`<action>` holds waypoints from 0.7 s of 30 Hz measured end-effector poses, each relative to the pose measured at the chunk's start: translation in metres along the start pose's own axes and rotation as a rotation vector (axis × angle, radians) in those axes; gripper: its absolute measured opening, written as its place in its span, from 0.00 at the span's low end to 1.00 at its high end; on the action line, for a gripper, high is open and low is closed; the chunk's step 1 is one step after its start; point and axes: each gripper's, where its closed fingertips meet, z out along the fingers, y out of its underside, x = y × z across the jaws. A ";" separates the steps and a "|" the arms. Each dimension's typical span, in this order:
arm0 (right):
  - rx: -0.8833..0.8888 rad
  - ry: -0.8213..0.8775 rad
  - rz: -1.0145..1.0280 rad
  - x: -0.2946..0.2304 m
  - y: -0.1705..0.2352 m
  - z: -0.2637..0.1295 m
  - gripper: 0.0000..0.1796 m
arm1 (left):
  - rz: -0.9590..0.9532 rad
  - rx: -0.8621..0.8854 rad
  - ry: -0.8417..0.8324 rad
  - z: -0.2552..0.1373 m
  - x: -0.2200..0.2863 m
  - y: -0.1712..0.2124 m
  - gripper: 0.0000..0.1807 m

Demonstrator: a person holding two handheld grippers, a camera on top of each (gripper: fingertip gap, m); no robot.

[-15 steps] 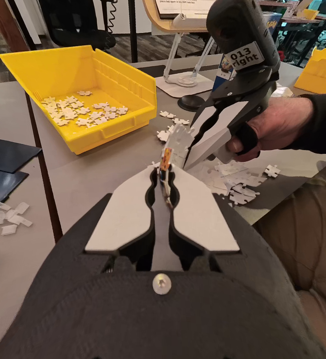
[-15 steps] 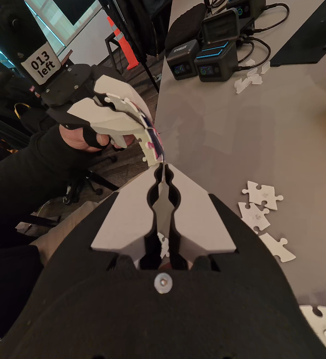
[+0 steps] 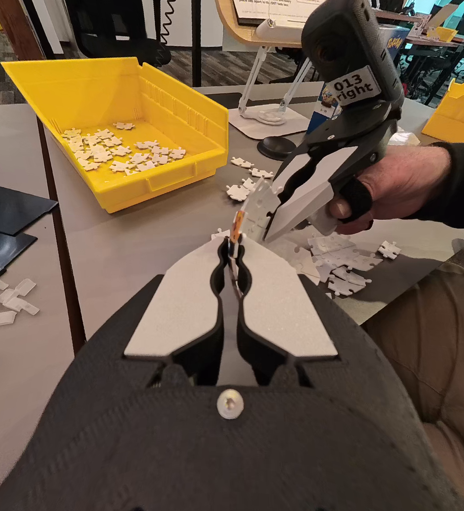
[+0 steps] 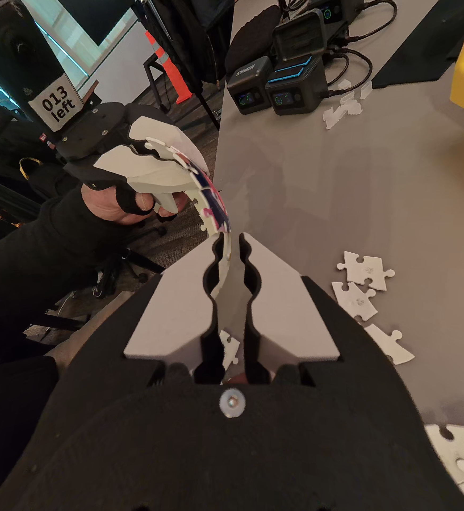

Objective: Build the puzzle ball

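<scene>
Your left tool is pressed together on the lower end of a curved strip of joined puzzle pieces, seen edge-on between its fingers. In the right wrist view that strip arcs out from the left tool, printed face blue and pink, white back toward you. Your right tool stands slightly spread, the strip's far end lying against its left finger, a gap to the other; from the left wrist view the right tool meets the strip's upper part. Loose white pieces lie on the grey bench below, more beside your right tool. A yellow bin farther off holds more pieces
</scene>
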 end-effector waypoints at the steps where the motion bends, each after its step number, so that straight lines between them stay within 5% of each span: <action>1: -0.002 0.001 0.000 0.000 0.000 -0.001 0.06 | -0.002 -0.001 -0.003 0.000 -0.001 0.001 0.02; 13: -0.031 0.002 0.023 0.003 0.008 0.003 0.00 | -0.032 0.008 -0.013 0.002 -0.004 0.003 0.02; 21: -0.023 -0.012 0.045 0.002 0.007 0.002 0.00 | 0.011 -0.024 0.011 0.000 0.000 0.006 0.11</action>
